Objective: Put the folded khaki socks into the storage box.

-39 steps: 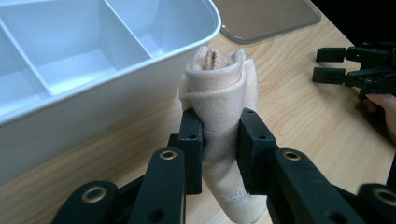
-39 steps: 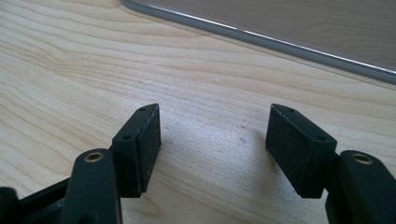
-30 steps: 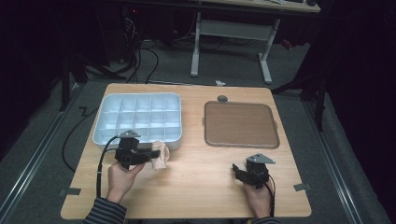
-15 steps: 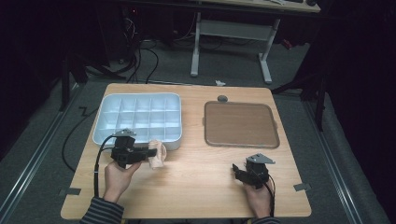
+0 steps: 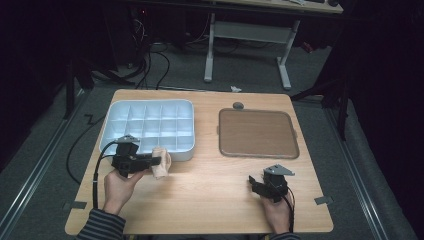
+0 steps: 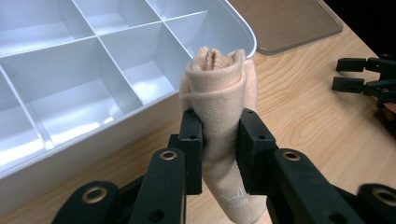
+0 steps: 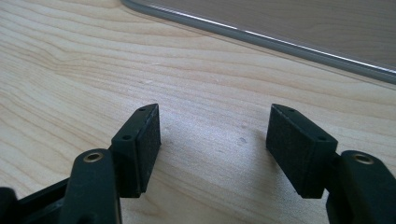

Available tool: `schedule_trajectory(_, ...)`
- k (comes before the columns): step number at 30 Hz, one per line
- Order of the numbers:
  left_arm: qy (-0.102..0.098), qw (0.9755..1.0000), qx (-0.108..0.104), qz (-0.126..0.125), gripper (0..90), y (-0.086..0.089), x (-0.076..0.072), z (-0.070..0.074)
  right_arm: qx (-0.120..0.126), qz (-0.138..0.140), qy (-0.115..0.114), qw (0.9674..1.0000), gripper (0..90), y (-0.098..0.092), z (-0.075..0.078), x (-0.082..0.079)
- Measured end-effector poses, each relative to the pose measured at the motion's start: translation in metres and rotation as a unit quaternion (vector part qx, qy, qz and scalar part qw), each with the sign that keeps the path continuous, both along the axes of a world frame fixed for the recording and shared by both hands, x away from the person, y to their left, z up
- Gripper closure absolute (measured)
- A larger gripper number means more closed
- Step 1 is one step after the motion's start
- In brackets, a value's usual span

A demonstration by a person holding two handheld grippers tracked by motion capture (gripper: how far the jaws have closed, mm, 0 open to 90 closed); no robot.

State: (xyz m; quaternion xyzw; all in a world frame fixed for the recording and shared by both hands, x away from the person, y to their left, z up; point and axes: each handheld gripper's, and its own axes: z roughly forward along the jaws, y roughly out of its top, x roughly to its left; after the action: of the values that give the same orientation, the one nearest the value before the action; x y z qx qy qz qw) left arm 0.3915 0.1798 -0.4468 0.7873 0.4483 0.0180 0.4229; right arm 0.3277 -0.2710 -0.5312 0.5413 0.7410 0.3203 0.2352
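Observation:
A rolled beige sock (image 6: 219,93) is pinched between the pads of my left gripper (image 6: 219,140), which is shut on it. In the high view that left gripper (image 5: 157,162) holds the sock (image 5: 161,164) just in front of the white compartment tray (image 5: 112,120), near its front right corner. The tray's cells (image 6: 70,60) lie empty beside the sock. My right gripper (image 7: 212,140) rests low over bare wood, open with nothing between its pads. From above, the right gripper (image 5: 254,184) sits near the table's front right, below the brown lid.
A flat brown lid (image 5: 257,132) lies to the right of the tray; its edge (image 7: 261,37) runs just ahead of the right gripper. A small grey knob (image 5: 238,105) sits behind the lid. Cables and a white desk frame (image 5: 247,45) stand beyond the table.
The left hand has shifted slightly with the sock, staying by the tray's front edge. The right gripper has not moved.

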Motion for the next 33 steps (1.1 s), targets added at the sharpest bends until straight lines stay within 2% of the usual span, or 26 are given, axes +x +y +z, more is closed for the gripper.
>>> schedule_trajectory(4,-0.004,1.0000,0.007,0.001,73.8,0.003,0.002,0.007,0.000,0.000,0.000,1.0000,35.2,0.000,0.000,0.000)
schedule_trajectory(10,-0.006,0.9999,0.007,0.003,73.8,0.006,0.006,0.013,0.000,0.000,0.000,1.0000,35.2,0.000,0.000,0.000)
schedule_trajectory(12,-0.004,1.0000,0.001,0.004,73.8,0.007,0.009,0.016,0.002,0.000,0.000,1.0000,35.1,0.000,0.000,0.000)
schedule_trajectory(14,0.000,0.9999,-0.014,0.007,73.9,0.010,0.012,0.018,0.001,0.001,0.000,1.0000,34.9,0.000,0.000,0.000)
schedule_trajectory(17,-0.007,0.9999,0.002,0.012,73.9,0.010,0.015,0.022,0.001,0.001,0.000,1.0000,34.8,0.000,0.000,0.000)
schedule_trajectory(20,-0.005,0.9999,0.006,0.008,73.9,0.010,0.021,0.025,0.000,0.001,0.000,1.0000,34.8,0.000,0.000,0.000)
schedule_trajectory(23,-0.005,0.9997,0.020,0.011,73.9,0.011,0.029,0.029,0.001,0.001,0.000,1.0000,34.8,0.000,0.000,0.000)
schedule_trajectory(32,-0.005,0.9996,0.024,0.012,73.9,0.012,0.042,0.034,0.001,0.000,0.000,1.0000,34.9,0.000,0.000,0.000)
schedule_trajectory(33,-0.002,0.9998,0.012,0.013,73.9,0.014,0.045,0.035,0.000,0.000,0.000,1.0000,34.9,0.000,0.000,0.000)
